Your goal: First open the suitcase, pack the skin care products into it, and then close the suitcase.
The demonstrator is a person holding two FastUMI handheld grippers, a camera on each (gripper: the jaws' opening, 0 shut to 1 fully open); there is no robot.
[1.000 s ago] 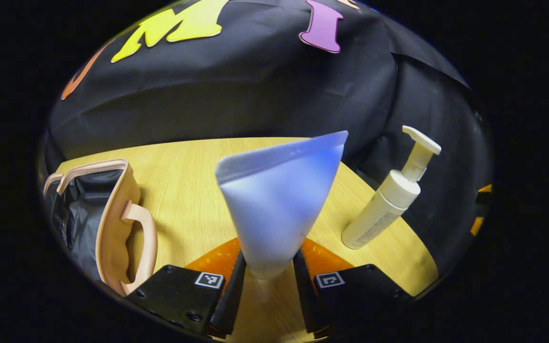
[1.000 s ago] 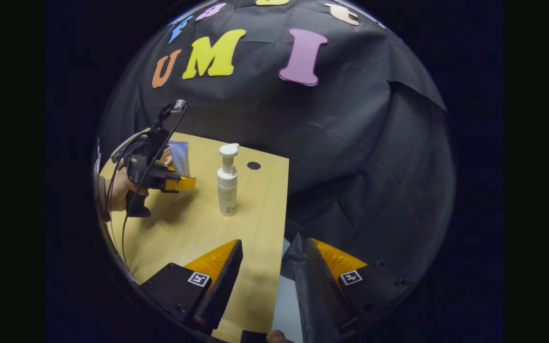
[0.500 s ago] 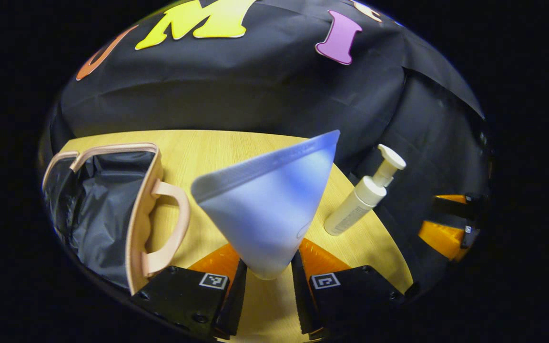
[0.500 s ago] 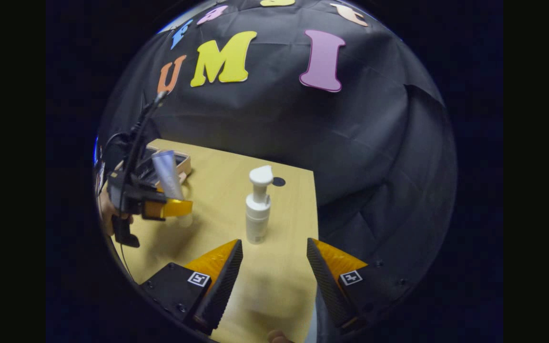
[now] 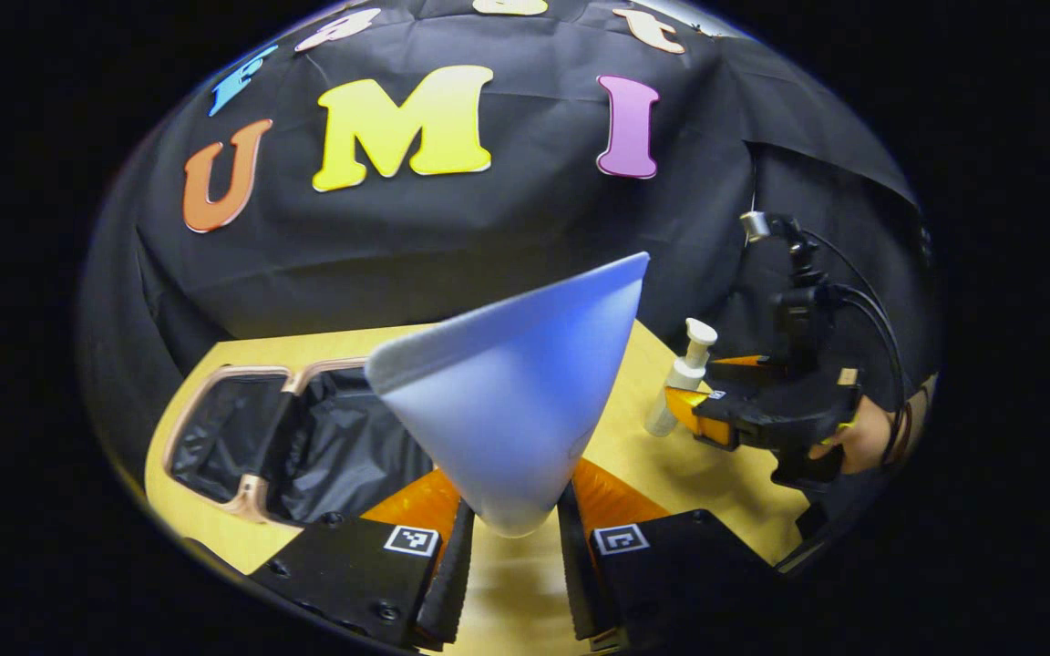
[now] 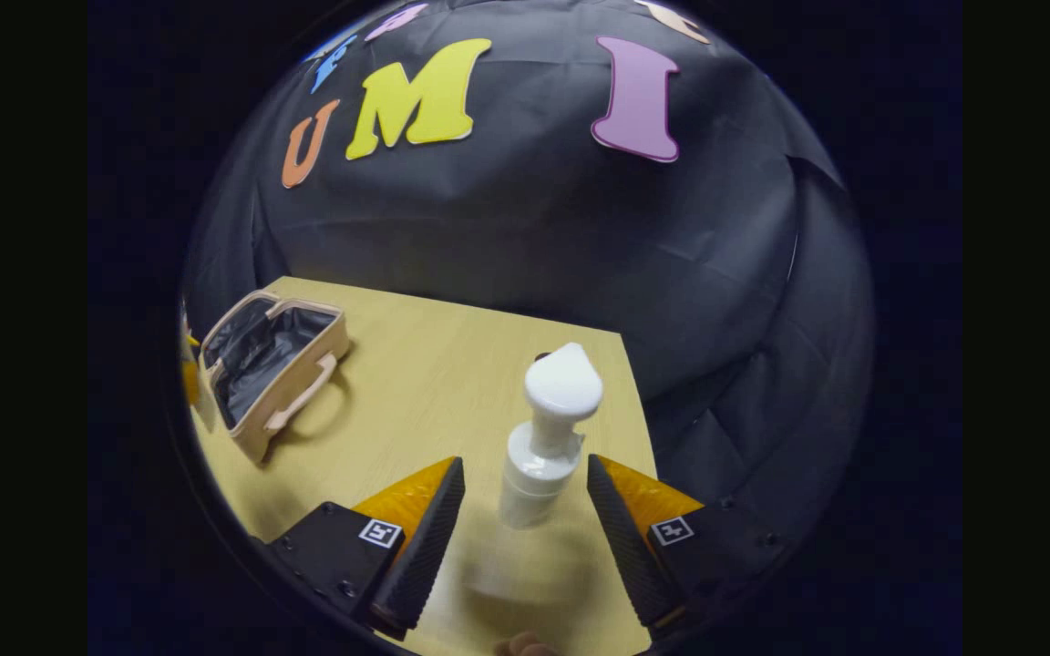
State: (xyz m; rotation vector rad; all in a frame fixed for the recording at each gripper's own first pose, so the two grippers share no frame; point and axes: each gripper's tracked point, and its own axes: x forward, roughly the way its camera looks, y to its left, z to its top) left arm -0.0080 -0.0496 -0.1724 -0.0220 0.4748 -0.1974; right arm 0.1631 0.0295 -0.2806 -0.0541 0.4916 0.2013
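Observation:
My left gripper [image 5: 511, 547] is shut on the narrow end of a pale blue tube [image 5: 516, 392], which stands up above the table. Behind and to the left of the tube lies the beige suitcase [image 5: 242, 437], open, with its black lining showing; in the right gripper view the suitcase [image 6: 274, 369] sits at the table's left side. A white pump bottle [image 6: 543, 446] stands upright between the fingers of my open right gripper [image 6: 525, 528], with small gaps on both sides. The left gripper view has the pump bottle [image 5: 682, 378] with the right gripper [image 5: 698, 410] around it.
The wooden table [image 6: 434, 364] ends just right of and behind the bottle, against the black cloth wall. A hand [image 5: 858, 437] holds the right gripper, with cables rising from it. Bare tabletop lies between the suitcase and the bottle.
The left gripper has swung with the tube toward the open suitcase. The right gripper has moved forward until the pump bottle stands between its fingers.

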